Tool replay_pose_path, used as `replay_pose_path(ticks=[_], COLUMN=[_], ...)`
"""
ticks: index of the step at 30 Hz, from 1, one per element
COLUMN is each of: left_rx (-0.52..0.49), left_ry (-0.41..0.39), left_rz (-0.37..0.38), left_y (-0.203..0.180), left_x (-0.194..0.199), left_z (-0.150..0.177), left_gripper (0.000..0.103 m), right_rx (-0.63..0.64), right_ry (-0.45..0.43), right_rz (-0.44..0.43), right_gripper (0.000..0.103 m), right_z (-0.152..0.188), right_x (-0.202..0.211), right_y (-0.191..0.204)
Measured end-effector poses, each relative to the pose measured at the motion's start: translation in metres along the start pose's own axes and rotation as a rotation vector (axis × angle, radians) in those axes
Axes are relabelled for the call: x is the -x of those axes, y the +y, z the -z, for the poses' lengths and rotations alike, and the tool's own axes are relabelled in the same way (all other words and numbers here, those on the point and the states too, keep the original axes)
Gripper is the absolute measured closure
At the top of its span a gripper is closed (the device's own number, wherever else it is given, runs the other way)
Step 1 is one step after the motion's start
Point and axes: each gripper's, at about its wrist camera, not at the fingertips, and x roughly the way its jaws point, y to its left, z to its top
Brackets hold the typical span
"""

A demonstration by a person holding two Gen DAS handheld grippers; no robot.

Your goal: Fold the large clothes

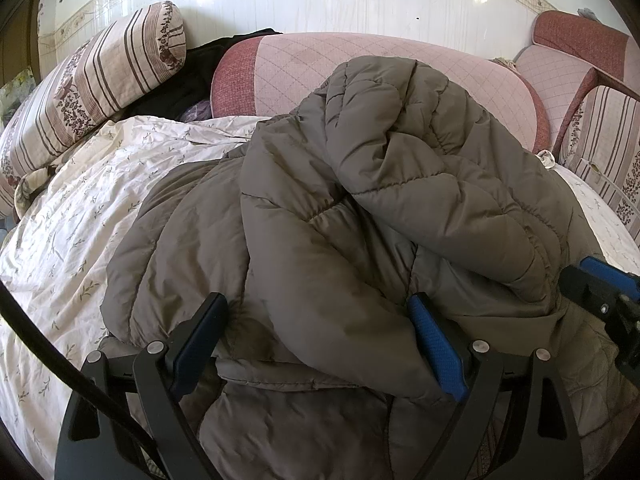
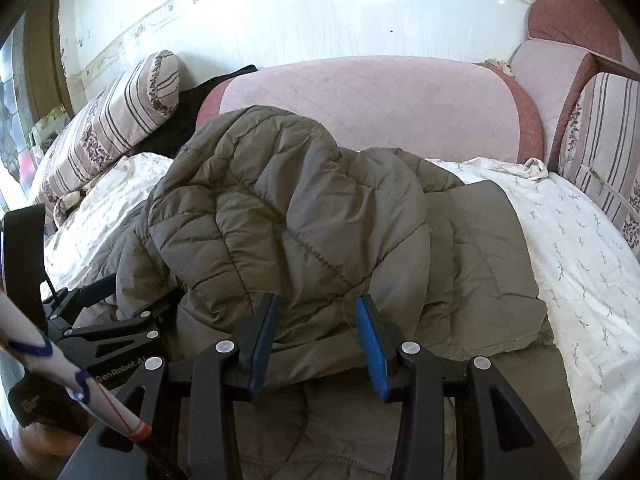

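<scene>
A grey-brown quilted puffer jacket point(image 1: 360, 184) lies bunched on a white flowered sheet point(image 1: 80, 248), with one thick flap thrown over its middle. My left gripper point(image 1: 320, 312) stands open and wide at the jacket's near edge, and a bulge of fabric sits between its fingers. In the right wrist view the same jacket point(image 2: 288, 208) fills the centre. There my right gripper point(image 2: 316, 312) is shut on a thick fold at the near hem. The left gripper point(image 2: 132, 296) shows at the left edge of that view, its fingers against the jacket's side. One blue finger of the right gripper point(image 1: 600, 276) shows in the left wrist view.
A pink and red padded backrest point(image 1: 360, 64) runs behind the jacket. Striped flowered pillows point(image 1: 100, 80) lean at the back left beside a black garment point(image 1: 192, 80). A striped cushion point(image 2: 600, 140) stands on the right behind a wooden frame. Bare sheet point(image 2: 580, 260) lies right of the jacket.
</scene>
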Motion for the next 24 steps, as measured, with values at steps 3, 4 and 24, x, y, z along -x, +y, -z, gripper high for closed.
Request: replay_pose_path(ticks=[3, 4, 24], left_rx=[0.000, 0.000, 0.025], left_ry=[0.000, 0.000, -0.024], left_rz=[0.000, 0.000, -0.004], left_y=[0.000, 0.000, 0.002], left_x=[0.000, 0.000, 0.032], left_z=[0.000, 0.000, -0.007], left_gripper=[0.012, 0.012, 0.012], right_rx=[0.008, 0.011, -0.016], right_ry=[0.010, 0.017, 0.006], right_rz=[0.002, 0.001, 0.011], right_gripper=[0.059, 0.059, 0.058], right_z=[0.002, 0.003, 0.003], right_x=[-0.003, -0.004, 0.015], right_y=[0.001, 0.002, -0.007])
